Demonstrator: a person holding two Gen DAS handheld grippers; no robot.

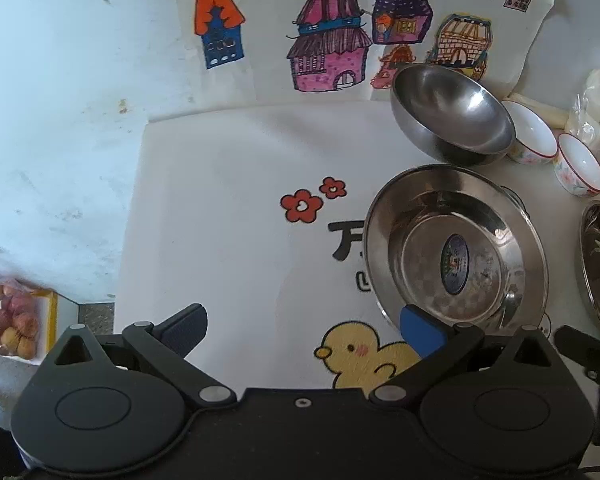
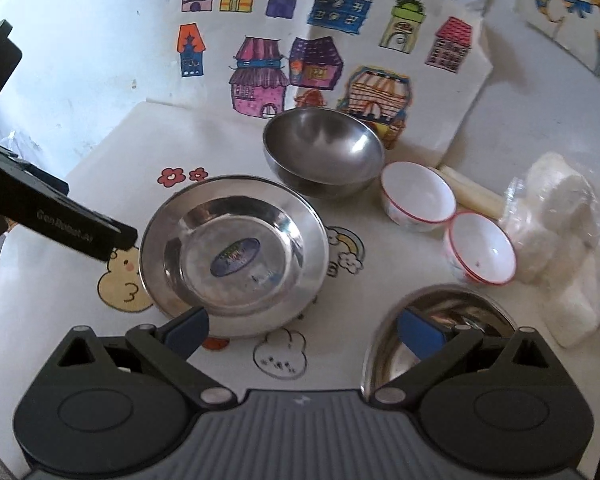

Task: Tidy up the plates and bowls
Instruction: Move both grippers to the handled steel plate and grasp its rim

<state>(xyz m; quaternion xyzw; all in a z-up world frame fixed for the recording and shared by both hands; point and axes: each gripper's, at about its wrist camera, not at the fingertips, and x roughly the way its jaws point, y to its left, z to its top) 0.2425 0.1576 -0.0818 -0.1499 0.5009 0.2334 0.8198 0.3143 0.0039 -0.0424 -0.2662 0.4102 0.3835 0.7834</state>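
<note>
On white cloth (image 1: pixel 236 216) w/ cartoon prints, centre of table, sits steel plate (image 2: pixel 236 256) — wide rim, oval blue sticker (image 2: pixel 235 258) in its well. Left wrist view has the same plate at 3 o'clock (image 1: pixel 456 256). At 1 o'clock from plate, just beside its rim: deep steel bowl (image 2: pixel 324 152), tilted, mouth facing cam. Further round at 3 o'clock, two white bowls w/ red rims: near one (image 2: pixel 418 196) and far one (image 2: pixel 482 250), close together, can't tell if touching. Second steel dish (image 2: pixel 440 320) at 5 o'clock of right wrist view, partly behind gripper finger.

Left gripper (image 1: pixel 300 328) low over cloth, jaws spread wide, holding nothing; its right blue pad (image 1: pixel 420 334) overlaps plate's near rim in view, contact unclear. Yellow duck print (image 1: pixel 364 352) lies betw. the fingers. Right gripper (image 2: pixel 304 330) also wide open, empty; left pad (image 2: pixel 190 330) at plate's near edge, right pad (image 2: pixel 420 332) over second steel dish. Left gripper body shows at 9 o'clock in right wrist view (image 2: pixel 60 228), tip near plate's rim.

Paper w/ coloured house drawings (image 2: pixel 300 60) at 12 o'clock behind bowls. Clear bag of white stuff (image 2: pixel 560 240) at 3 o'clock, beside far white bowl. Bag of small round fruit (image 1: pixel 12 320) at 8 o'clock in left wrist view, off cloth.
</note>
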